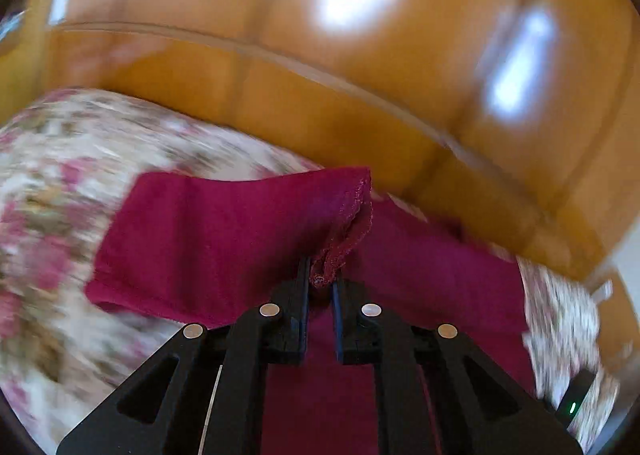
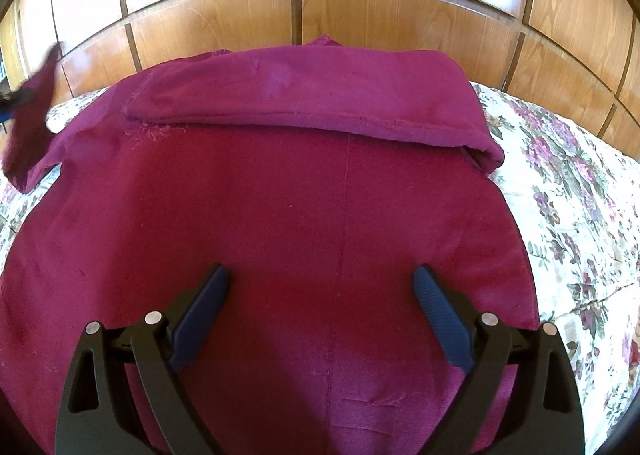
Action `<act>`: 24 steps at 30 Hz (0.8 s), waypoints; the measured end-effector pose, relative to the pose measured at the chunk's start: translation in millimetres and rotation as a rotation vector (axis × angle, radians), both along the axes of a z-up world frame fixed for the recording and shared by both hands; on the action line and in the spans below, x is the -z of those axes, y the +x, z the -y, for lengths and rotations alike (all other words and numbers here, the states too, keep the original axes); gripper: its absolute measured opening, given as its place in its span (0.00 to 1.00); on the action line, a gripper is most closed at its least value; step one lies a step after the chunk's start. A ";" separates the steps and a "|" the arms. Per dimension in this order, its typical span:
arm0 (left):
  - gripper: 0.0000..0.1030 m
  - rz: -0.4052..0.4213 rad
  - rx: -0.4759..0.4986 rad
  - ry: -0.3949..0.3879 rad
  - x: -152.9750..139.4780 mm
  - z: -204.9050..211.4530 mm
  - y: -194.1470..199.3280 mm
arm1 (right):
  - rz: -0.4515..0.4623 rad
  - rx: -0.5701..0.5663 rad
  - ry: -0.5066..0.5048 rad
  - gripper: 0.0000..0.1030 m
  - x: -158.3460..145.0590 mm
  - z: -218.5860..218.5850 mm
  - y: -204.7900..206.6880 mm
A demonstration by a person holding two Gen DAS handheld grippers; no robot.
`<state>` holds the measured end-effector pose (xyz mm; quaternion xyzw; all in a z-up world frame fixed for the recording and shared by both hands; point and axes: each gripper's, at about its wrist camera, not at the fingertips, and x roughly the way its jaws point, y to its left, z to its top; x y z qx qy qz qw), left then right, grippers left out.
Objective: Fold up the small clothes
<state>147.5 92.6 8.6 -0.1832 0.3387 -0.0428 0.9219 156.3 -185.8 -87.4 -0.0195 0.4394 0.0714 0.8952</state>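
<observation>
Right gripper (image 2: 320,315): jaws spread wide, nothing between them, hovering low over the near half of the maroon garment (image 2: 280,235). It grips nothing.

The garment lies spread on the floral bedspread (image 2: 568,215), and its near body looks mostly flat, with a centre seam running away from the camera. Further out, the right-hand sleeve (image 2: 304,99) is already folded across the top of the garment as a flat band, its lower hem lying along the chest line. That fold looks done.

Left gripper (image 1: 320,287): fingers pressed together, pinching the frilled cuff of the left-hand sleeve (image 1: 224,231), which is lifted clear of the bedspread. The left wrist view is heavily blurred. In the right wrist view that sleeve shows at the far left edge, raised off the bed, not yet laid over the body.

Behind everything stands the wooden headboard (image 2: 400,15).

Judgement: roughly a third through. One sleeve in, the second in hand. Left to do: lay this sleeve across, then fold the body up, likely once or twice.
</observation>
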 end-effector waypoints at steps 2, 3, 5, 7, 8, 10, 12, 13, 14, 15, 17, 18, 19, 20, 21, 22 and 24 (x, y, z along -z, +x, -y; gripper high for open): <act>0.13 -0.045 0.069 0.004 16.9 32.4 2.5 | 0.001 0.000 0.006 0.91 0.2 0.8 -0.3; 0.24 -0.060 0.099 0.011 23.2 42.3 2.3 | 0.001 0.001 0.009 0.91 0.2 1.0 -0.3; 0.36 -0.074 0.142 0.019 32.5 57.2 -5.0 | -0.001 0.001 0.016 0.91 0.7 1.7 -0.2; 0.41 -0.077 0.150 0.034 39.0 62.0 -19.7 | -0.007 0.000 0.024 0.91 1.2 2.9 0.8; 0.40 -0.078 0.153 0.046 42.6 65.3 -28.0 | -0.010 0.000 0.030 0.91 1.2 3.6 1.2; 0.40 -0.087 0.149 0.061 49.7 63.6 -44.3 | -0.017 -0.005 0.028 0.91 -1.5 2.9 2.0; 0.40 -0.092 0.130 0.079 56.0 56.3 -63.0 | -0.025 -0.005 0.051 0.88 -11.3 0.9 5.5; 0.41 -0.091 0.119 0.088 58.4 54.0 -70.1 | -0.028 -0.015 0.091 0.82 -16.7 -1.2 7.6; 0.40 -0.092 0.108 0.091 62.1 50.4 -77.2 | -0.033 -0.030 0.132 0.79 -21.8 -4.6 10.1; 0.40 -0.095 0.103 0.088 65.2 47.3 -79.1 | -0.047 -0.072 0.203 0.76 -30.2 -15.0 16.7; 0.40 -0.102 0.096 0.090 72.2 43.7 -84.9 | -0.072 -0.131 0.282 0.65 -37.6 -33.6 27.4; 0.40 -0.102 0.096 0.089 74.3 42.0 -86.3 | -0.089 -0.160 0.312 0.63 -40.0 -45.4 33.2; 0.40 -0.100 0.097 0.086 76.6 40.5 -88.0 | -0.114 -0.196 0.345 0.59 -41.6 -61.7 41.9; 0.40 -0.093 0.098 0.084 78.4 39.6 -89.6 | -0.138 -0.221 0.370 0.55 -41.3 -75.5 49.7; 0.40 -0.089 0.099 0.086 79.5 38.8 -90.1 | -0.157 -0.240 0.388 0.53 -40.5 -87.9 57.4; 0.40 -0.087 0.098 0.084 81.3 38.6 -90.0 | -0.181 -0.263 0.393 0.53 -37.7 -107.4 68.6; 0.41 -0.078 0.099 0.079 85.0 39.4 -90.6 | -0.227 -0.278 0.387 0.53 -28.4 -130.7 85.5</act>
